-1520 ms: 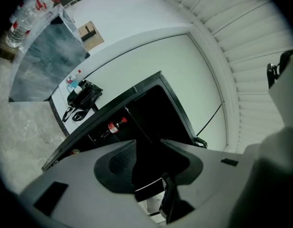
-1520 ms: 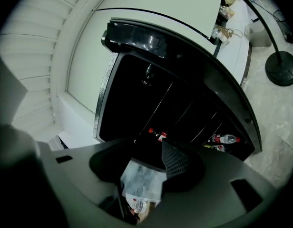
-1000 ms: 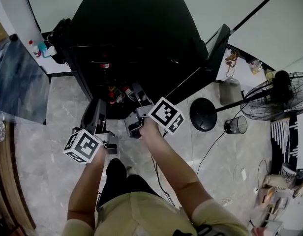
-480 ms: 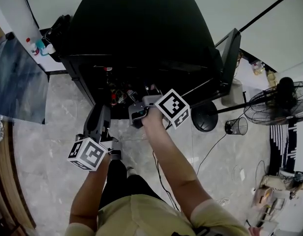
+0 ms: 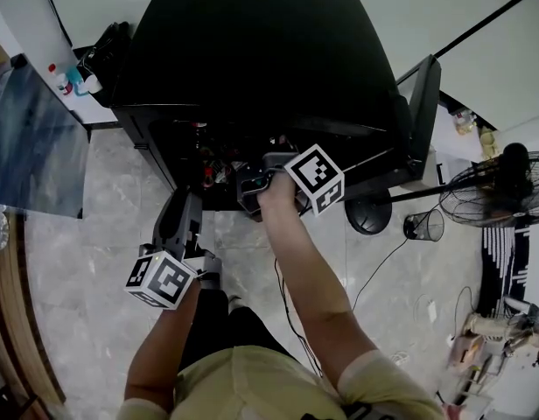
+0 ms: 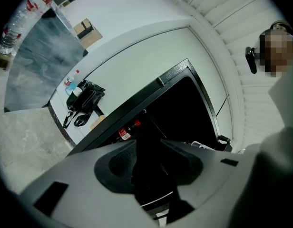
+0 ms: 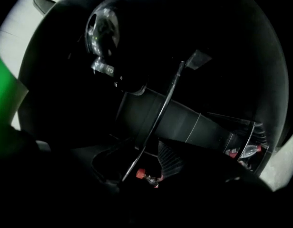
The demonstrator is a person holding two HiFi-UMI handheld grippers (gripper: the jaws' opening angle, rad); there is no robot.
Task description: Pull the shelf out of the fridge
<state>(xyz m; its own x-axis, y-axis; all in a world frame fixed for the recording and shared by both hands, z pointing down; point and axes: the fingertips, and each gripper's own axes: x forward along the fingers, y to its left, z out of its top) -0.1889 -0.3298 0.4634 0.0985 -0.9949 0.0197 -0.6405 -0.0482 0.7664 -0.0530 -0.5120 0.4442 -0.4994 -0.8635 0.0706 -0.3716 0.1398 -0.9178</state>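
Observation:
The black fridge (image 5: 252, 51) stands with its door (image 5: 418, 121) swung open to the right. My right gripper (image 5: 261, 163) reaches level into the dark compartment. In the right gripper view the thin front edge of the shelf (image 7: 161, 113) runs slantwise between the jaws of the right gripper (image 7: 139, 163). The jaws have just been closing, and a gap still shows between the edge and the ribbed pad (image 7: 170, 160). A red-capped bottle (image 7: 142, 175) lies behind. My left gripper (image 5: 184, 199) hangs open outside the fridge, at lower left. The left gripper (image 6: 149, 151) holds nothing.
Red-labelled bottles (image 6: 123, 133) stand inside the fridge. A glass-topped table (image 5: 24, 147) and a black bag (image 5: 99, 55) are at the left. At the right stand a fan (image 5: 506, 191), a round black base (image 5: 368, 210) and a small bin (image 5: 421, 226), with a cable (image 5: 374, 269) on the floor.
My right gripper has pushed forward from the fridge's front edge into the compartment. The left gripper has sunk a little and stays outside.

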